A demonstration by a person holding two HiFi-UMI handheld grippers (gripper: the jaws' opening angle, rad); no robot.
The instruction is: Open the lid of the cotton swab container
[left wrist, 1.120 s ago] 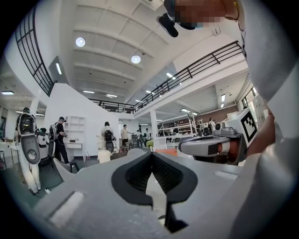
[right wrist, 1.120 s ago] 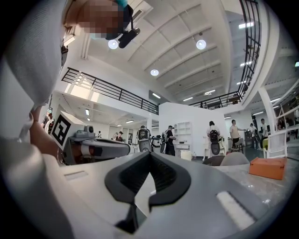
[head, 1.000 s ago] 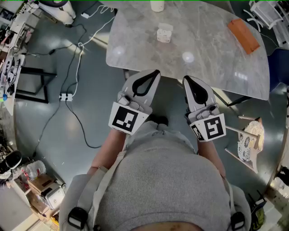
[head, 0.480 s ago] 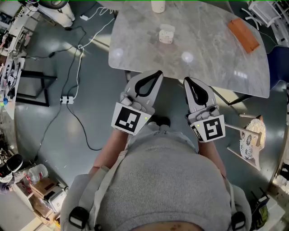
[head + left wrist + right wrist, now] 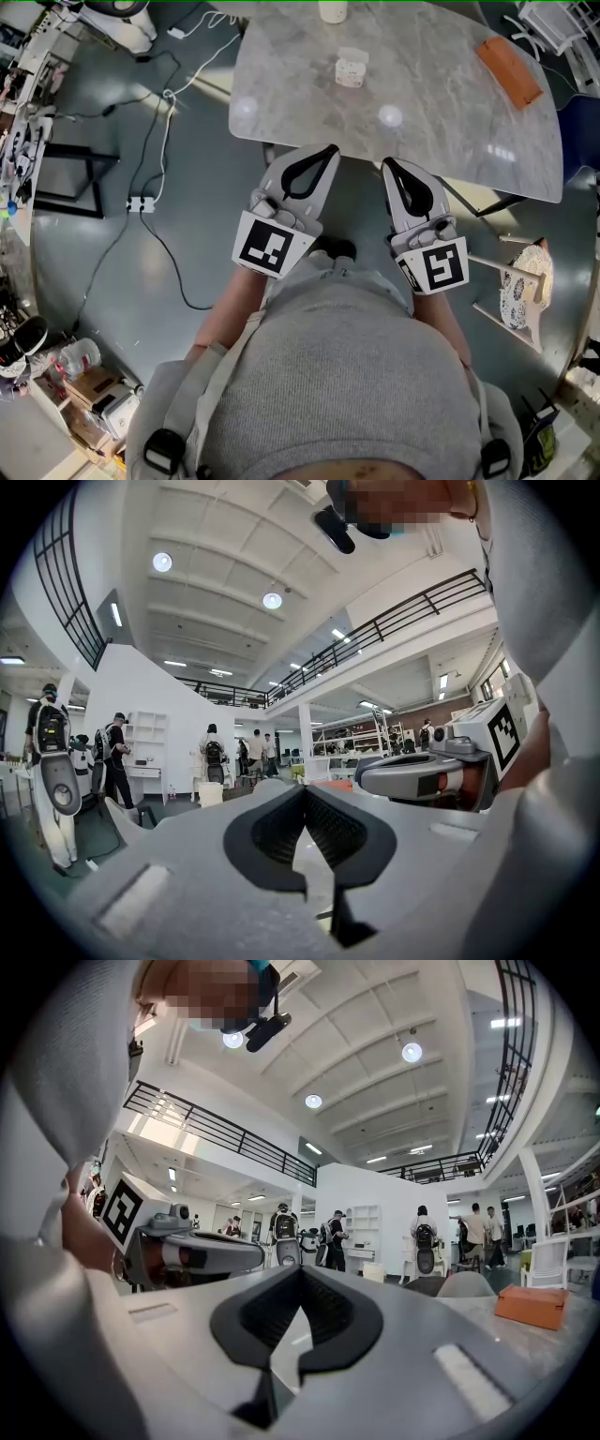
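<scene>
The cotton swab container [image 5: 351,67], a small white round tub with its lid on, stands near the far side of the grey marble table [image 5: 450,122]. Both grippers are held level side by side at the table's near edge, well short of the container. My left gripper [image 5: 325,150] is shut with nothing between its jaws, and so is my right gripper [image 5: 386,163]. In the left gripper view the shut jaw tips [image 5: 305,789] point over the tabletop, with the right gripper's body [image 5: 422,775] beside them. The right gripper view shows its shut jaw tips [image 5: 302,1269] and the left gripper [image 5: 187,1252].
An orange flat block [image 5: 507,73] lies at the table's far right, and a white cup [image 5: 332,9] stands at the far edge. Cables and a power strip [image 5: 139,202] run over the floor to the left. A wooden stand [image 5: 520,291] sits on the floor at the right. People stand in the background.
The head view has shifted slightly, so the table and container sit a little further right and up in the picture. Both grippers keep their place and stay shut.
</scene>
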